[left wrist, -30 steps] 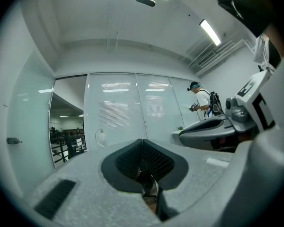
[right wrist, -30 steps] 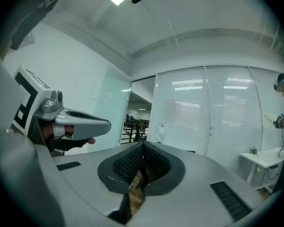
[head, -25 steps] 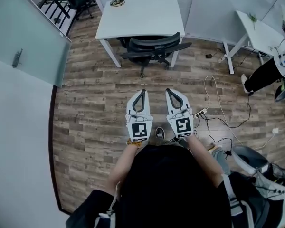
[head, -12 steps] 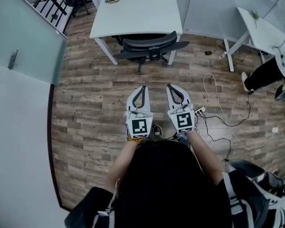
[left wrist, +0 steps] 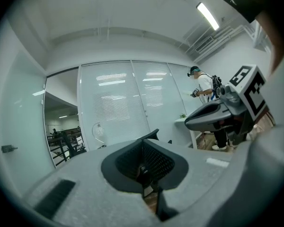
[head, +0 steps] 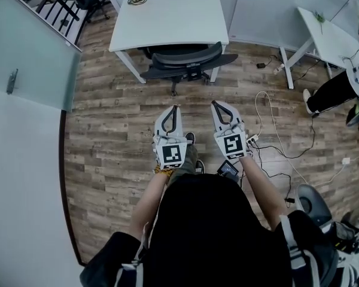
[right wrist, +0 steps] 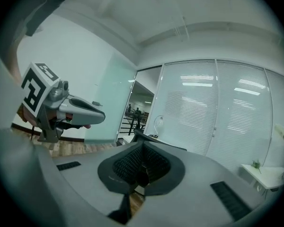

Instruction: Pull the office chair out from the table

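I see the office chair (head: 188,61) at the far side of the room, pushed in under the near edge of the white desk (head: 167,20). The chair is black. Its back is wide and curved, and it is made of a net I can see through. Its two arm pads stick out to the left and right. The seat is mostly hidden under the desk top. One dark foot of the chair shows on the floor below the back.

The white desk legs (head: 134,69) stand on each side of the chair, close to its arms. Between the chair and my grippers there is bare floor (head: 107,130) made of brown and grey wood planks. To the right, thin cables (head: 269,115) and a white power strip (head: 252,140) lie on the floor. A frosted glass wall (head: 30,46) is on the left, and a second desk (head: 323,37) is at the far right.

The left gripper (head: 175,109) and right gripper (head: 218,105) are side by side, well apart from the chair, and both point at it. Both have their fingers clenched tight together with nothing between them.
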The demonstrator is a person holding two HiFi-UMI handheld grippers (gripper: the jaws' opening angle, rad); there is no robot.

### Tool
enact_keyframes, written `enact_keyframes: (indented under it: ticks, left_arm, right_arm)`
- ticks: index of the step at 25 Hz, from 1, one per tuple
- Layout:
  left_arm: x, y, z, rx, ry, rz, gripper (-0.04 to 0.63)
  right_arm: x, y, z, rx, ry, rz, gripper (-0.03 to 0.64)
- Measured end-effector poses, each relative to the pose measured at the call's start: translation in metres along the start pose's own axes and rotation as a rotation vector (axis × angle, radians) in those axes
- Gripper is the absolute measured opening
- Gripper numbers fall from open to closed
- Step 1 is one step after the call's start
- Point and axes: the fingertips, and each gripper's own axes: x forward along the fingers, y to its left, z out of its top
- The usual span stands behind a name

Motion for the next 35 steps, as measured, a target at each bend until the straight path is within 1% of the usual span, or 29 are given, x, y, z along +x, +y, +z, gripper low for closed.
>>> enact_keyframes:
  ticks: [2, 6, 10, 12, 14, 16, 19, 23, 28, 32, 33, 35]
  left_arm:
    - [0.010, 0.011, -0.007, 0.016, 0.009, -0.001, 0.020]
    - [0.032, 0.032, -0.025, 0.055, 0.042, -0.007, 0.020]
    - [0.056, 0.046, -0.042, 0.159, 0.073, -0.036, 0.021]
    - [0.070, 0.052, -0.053, 0.199, 0.101, -0.061, 0.021]
    - [0.082, 0.060, -0.066, 0.204, 0.134, -0.085, 0.021]
    - [0.091, 0.067, -0.075, 0.209, 0.157, -0.097, 0.021]
    - [0.101, 0.076, -0.086, 0.245, 0.181, -0.113, 0.021]
    - [0.115, 0.081, -0.104, 0.341, 0.216, -0.168, 0.023]
    - [0.129, 0.079, -0.132, 0.484, 0.262, -0.246, 0.023]
    - [0.141, 0.082, -0.148, 0.545, 0.304, -0.283, 0.027]
    - [0.144, 0.083, -0.152, 0.555, 0.311, -0.289, 0.036]
    - [0.149, 0.084, -0.159, 0.569, 0.326, -0.302, 0.080]
  right_arm:
    - [0.013, -0.004, -0.003, -0.049, 0.007, 0.008, 0.006]
    - [0.037, -0.016, -0.011, -0.181, 0.050, 0.034, 0.006]
    - [0.064, -0.035, -0.021, -0.281, 0.071, 0.039, 0.006]
    - [0.078, -0.042, -0.031, -0.354, 0.097, 0.059, 0.006]
    - [0.091, -0.048, -0.043, -0.443, 0.123, 0.085, 0.008]
    - [0.102, -0.053, -0.054, -0.512, 0.147, 0.114, 0.008]
    - [0.117, -0.060, -0.067, -0.559, 0.180, 0.146, 0.008]
    - [0.137, -0.066, -0.083, -0.598, 0.224, 0.179, 0.008]
    - [0.154, -0.067, -0.108, -0.680, 0.290, 0.240, 0.009]
    - [0.166, -0.079, -0.130, -0.712, 0.364, 0.275, 0.009]
    - [0.170, -0.084, -0.136, -0.719, 0.383, 0.282, 0.012]
    - [0.175, -0.091, -0.146, -0.737, 0.417, 0.297, 0.031]
